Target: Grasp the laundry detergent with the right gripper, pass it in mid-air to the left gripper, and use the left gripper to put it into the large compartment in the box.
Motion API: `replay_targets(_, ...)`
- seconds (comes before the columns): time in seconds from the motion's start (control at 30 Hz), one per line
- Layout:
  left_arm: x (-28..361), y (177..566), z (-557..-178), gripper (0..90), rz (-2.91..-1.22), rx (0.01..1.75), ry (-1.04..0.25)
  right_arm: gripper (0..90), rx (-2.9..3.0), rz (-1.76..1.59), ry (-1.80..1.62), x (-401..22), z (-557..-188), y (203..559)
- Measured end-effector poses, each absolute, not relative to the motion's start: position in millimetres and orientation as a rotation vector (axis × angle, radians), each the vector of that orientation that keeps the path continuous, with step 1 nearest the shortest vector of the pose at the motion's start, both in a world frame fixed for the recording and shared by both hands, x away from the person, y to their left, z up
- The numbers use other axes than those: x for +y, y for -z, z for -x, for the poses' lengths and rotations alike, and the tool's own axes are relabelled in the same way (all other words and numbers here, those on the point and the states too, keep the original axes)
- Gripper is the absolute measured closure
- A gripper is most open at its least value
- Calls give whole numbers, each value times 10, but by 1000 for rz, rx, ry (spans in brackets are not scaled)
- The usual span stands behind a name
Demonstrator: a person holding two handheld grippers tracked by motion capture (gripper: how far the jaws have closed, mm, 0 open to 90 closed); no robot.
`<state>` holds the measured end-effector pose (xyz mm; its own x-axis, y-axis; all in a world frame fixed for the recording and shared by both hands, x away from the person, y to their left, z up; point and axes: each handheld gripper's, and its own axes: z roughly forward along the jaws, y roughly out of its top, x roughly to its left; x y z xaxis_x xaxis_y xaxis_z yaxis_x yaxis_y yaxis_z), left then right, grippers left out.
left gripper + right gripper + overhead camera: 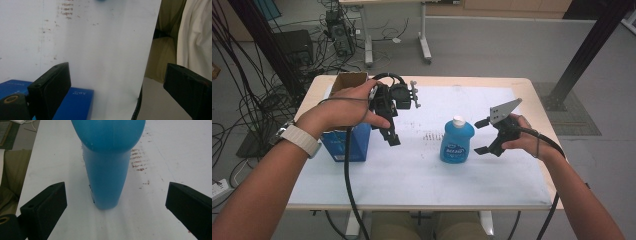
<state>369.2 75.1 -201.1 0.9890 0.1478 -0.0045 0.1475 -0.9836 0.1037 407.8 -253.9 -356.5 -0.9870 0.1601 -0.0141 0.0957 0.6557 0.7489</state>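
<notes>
One blue bottle (457, 141) stands on the stained white table (422, 170), cables (242, 90) around

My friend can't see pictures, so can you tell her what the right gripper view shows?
A blue bottle stands upright on a white table, straight ahead of the right gripper. The two black jaws are wide open, one on each side of the bottle, and neither touches it. Small reddish-brown marks dot the table behind the bottle.
</notes>
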Motion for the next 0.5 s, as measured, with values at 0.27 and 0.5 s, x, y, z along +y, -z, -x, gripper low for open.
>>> replay_targets(0.27, 754, 2014, -3698, 79, -3029, 226, -4, 36, 2791, -223, -1259, -2552, -4073, 3623)
replay_targets(0.5, 750, 2018, -3702, 79, -3029, 228, -5, 36, 2795, -226, -1260, -2550, -4075, 3662)
